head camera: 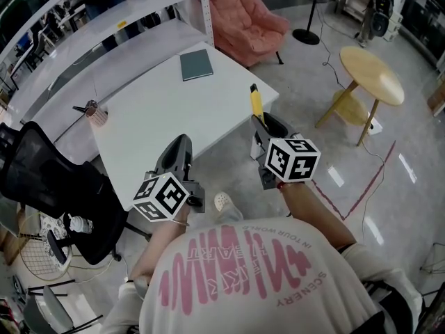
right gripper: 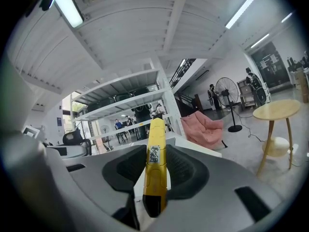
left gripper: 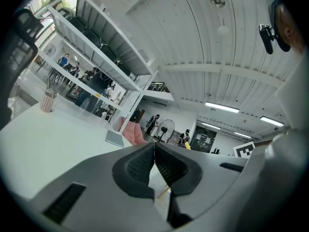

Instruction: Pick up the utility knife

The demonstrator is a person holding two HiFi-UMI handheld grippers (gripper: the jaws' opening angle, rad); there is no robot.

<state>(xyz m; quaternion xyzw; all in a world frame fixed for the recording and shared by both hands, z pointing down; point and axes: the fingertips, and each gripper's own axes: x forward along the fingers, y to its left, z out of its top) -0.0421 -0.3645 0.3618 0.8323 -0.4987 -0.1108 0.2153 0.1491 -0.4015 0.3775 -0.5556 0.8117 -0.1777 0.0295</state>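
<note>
— Closest to the person, what are the two grippers doing?
— At nine o'clock the left gripper (head camera: 182, 143) has its jaws pressed together on nothing. At two o'clock the right gripper (head camera: 259, 124) pinches the yellow utility knife (head camera: 256, 103), whose tip points toward one o'clock over the white table's (head camera: 153, 117) right corner.
— And farther off?
— On the table, a pen cup (head camera: 97, 114) stands at ten o'clock and a grey-green notebook (head camera: 196, 65) lies flat at twelve. Farther out at two o'clock a round wooden table (head camera: 372, 75) stands on the floor.

The white table (head camera: 160, 110) carries a grey-green notebook (head camera: 196, 65) near its far edge; a pinkish mesh pen cup (head camera: 98, 115) stands at its left corner.
</note>
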